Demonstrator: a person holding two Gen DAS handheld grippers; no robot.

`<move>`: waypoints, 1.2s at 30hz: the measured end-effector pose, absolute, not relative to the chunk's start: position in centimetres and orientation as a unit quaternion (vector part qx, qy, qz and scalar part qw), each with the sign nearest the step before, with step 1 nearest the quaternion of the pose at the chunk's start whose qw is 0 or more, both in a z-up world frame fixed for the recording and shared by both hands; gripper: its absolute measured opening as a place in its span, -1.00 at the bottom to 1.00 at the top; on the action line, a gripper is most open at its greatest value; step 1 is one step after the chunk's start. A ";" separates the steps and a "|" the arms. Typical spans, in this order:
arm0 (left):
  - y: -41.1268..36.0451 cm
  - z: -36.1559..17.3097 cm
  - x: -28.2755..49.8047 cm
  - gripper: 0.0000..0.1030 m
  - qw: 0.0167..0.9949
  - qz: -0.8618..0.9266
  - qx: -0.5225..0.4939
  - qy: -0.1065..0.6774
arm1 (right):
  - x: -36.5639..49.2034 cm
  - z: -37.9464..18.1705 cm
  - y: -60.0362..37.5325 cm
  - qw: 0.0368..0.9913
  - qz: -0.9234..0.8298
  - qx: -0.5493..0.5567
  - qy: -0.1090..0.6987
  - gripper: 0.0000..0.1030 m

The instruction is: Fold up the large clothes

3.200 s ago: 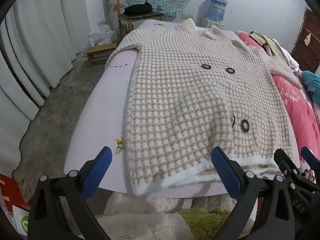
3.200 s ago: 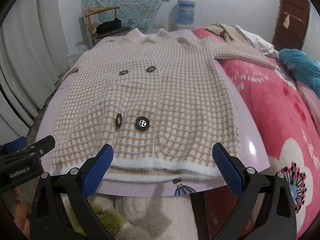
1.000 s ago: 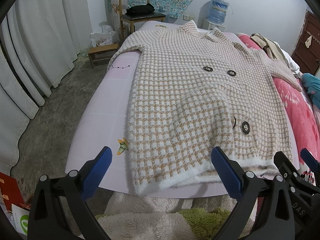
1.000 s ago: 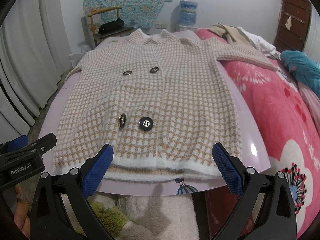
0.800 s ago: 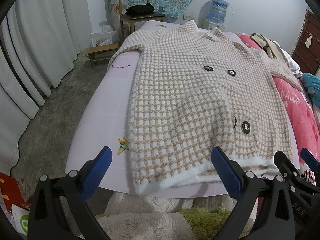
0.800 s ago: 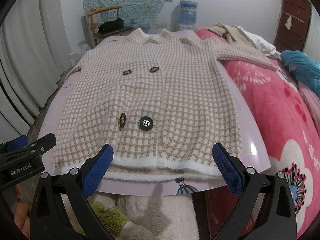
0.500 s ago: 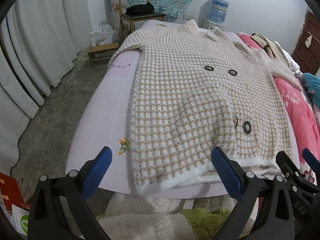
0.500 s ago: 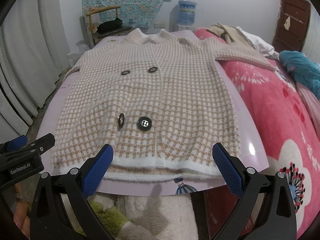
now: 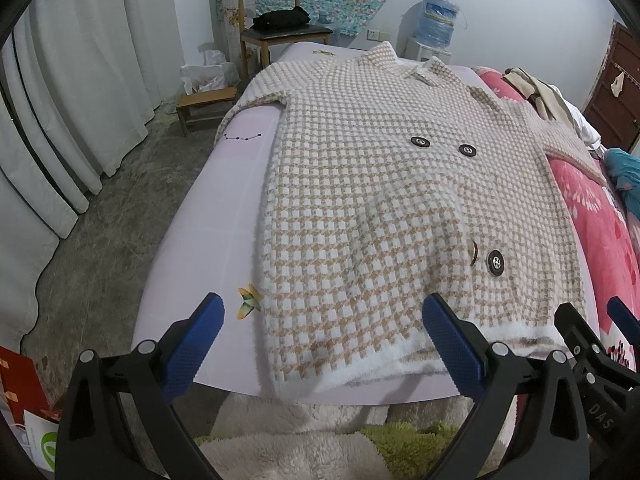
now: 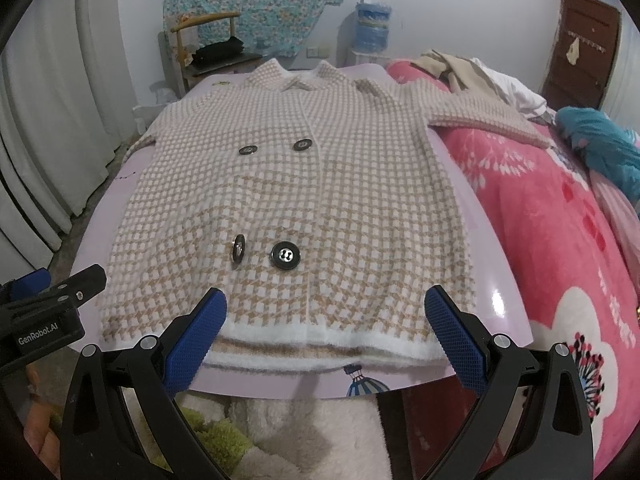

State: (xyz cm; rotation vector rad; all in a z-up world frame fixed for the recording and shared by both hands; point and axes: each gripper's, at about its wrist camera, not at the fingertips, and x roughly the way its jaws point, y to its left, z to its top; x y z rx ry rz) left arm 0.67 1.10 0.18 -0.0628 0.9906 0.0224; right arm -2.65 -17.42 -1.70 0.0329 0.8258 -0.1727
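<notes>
A beige-and-white checked coat (image 9: 380, 208) with dark buttons lies flat, front up, on a lilac board (image 9: 208, 240), collar at the far end. It also shows in the right wrist view (image 10: 312, 208). Its white hem lies along the near edge. My left gripper (image 9: 324, 340) is open and empty, just short of the hem's left corner. My right gripper (image 10: 326, 328) is open and empty, just short of the hem's middle and right part. The right sleeve (image 10: 480, 118) stretches onto the pink blanket. The left sleeve (image 9: 256, 96) hangs over the far left edge.
A pink flowered blanket (image 10: 560, 216) covers the bed on the right, with a teal garment (image 10: 600, 152) and pale clothes (image 10: 472, 68) on it. A wooden chair (image 9: 276, 28), a low stool (image 9: 204, 104) and white curtains (image 9: 60, 100) stand at the left. Fluffy white and green fabric (image 9: 320, 444) lies below the board.
Both grippers have barely shifted and stay open. The coat lies as it did before.
</notes>
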 end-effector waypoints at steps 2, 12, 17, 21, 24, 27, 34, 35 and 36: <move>1.1 0.2 0.9 0.89 0.879 0.010 -0.030 0.476 | -2.4 -1.7 -17.4 0.912 -0.085 0.014 0.401 0.85; 1.1 0.2 2.5 0.89 0.884 0.006 -0.013 0.467 | -1.1 -1.2 -17.0 0.915 -0.085 0.011 0.395 0.85; 1.8 0.6 4.0 0.89 0.888 0.011 -0.004 0.460 | -0.2 -0.7 -16.9 0.919 -0.087 0.010 0.384 0.85; 2.4 1.0 5.4 0.89 0.890 0.006 0.003 0.457 | 1.0 -0.2 -16.6 0.923 -0.090 -0.001 0.375 0.85; 3.0 1.1 6.8 0.89 0.891 0.007 0.007 0.454 | 2.0 0.3 -16.3 0.926 -0.087 -0.010 0.367 0.85; 3.9 1.2 7.9 0.89 0.896 0.009 0.003 0.445 | 3.1 0.8 -16.1 0.929 -0.083 -0.017 0.359 0.85; 6.4 1.9 10.0 0.89 0.910 -0.033 -0.038 0.411 | 6.2 1.7 -15.2 0.936 -0.059 -0.035 0.345 0.85; 6.8 1.9 10.3 0.89 0.911 -0.043 -0.046 0.407 | 6.6 1.8 -15.1 0.937 -0.054 -0.036 0.343 0.85; 7.3 2.0 10.5 0.89 0.912 -0.056 -0.058 0.403 | 7.1 2.0 -14.9 0.938 -0.049 -0.038 0.340 0.85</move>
